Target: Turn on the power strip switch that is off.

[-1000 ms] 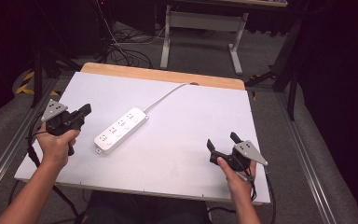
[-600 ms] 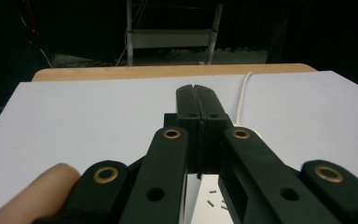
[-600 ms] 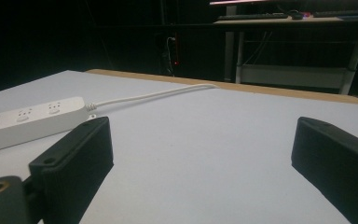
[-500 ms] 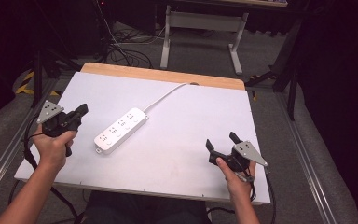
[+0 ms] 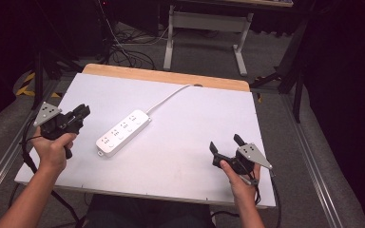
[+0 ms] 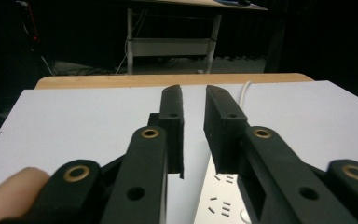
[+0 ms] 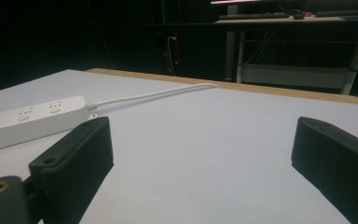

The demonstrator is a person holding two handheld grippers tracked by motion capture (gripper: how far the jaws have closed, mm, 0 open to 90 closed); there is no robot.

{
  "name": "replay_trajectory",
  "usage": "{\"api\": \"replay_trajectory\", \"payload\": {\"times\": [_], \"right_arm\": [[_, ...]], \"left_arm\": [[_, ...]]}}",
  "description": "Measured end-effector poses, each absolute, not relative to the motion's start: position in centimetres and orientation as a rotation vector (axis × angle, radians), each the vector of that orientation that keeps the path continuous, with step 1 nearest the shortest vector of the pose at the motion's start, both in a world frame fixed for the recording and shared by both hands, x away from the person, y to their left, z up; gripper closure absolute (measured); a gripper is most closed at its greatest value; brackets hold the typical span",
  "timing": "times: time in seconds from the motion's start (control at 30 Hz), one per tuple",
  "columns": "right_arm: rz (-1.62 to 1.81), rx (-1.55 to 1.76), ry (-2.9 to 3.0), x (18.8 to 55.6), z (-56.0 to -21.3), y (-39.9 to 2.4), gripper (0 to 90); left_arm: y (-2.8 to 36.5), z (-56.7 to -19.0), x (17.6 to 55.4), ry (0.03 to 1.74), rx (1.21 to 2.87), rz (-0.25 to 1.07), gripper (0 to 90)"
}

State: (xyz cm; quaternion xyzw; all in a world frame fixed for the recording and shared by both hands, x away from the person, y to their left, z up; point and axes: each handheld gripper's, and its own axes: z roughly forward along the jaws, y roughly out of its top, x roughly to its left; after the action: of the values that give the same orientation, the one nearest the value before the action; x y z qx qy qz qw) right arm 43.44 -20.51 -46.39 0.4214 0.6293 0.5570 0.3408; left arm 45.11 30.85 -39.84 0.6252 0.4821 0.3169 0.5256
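White power strip (image 5: 122, 132) mid-table, left gripper (image 5: 82, 113) slightly parted (just opening), right gripper (image 5: 224, 143) wide, both empty

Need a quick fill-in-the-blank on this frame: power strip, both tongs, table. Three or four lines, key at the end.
1. The white power strip lies nearer the ____ tongs.
2. Nothing sits between the jaws of the right tongs, which stand wide ____.
3. The strip's cable runs toward the table's ____ edge, where bare wood shows.
4. The left tongs' jaws have just been ____, with nothing between them.

Missing words: left; open; far; opening
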Motion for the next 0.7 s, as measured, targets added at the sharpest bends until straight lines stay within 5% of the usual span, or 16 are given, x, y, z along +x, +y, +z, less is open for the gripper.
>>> {"api": "replay_trajectory", "payload": {"times": [0.53,0.7], "right_arm": [[1.443,1.096,1.644,43.5,-46.5,-20.4,6.0],[1.447,1.099,1.645,43.6,-46.5,-20.4,6.0]], "left_arm": [[31.9,-39.9,44.9,1.177,1.429,0.783,27.8],[31.9,-39.9,44.9,1.159,1.428,0.784,26.6]]}}
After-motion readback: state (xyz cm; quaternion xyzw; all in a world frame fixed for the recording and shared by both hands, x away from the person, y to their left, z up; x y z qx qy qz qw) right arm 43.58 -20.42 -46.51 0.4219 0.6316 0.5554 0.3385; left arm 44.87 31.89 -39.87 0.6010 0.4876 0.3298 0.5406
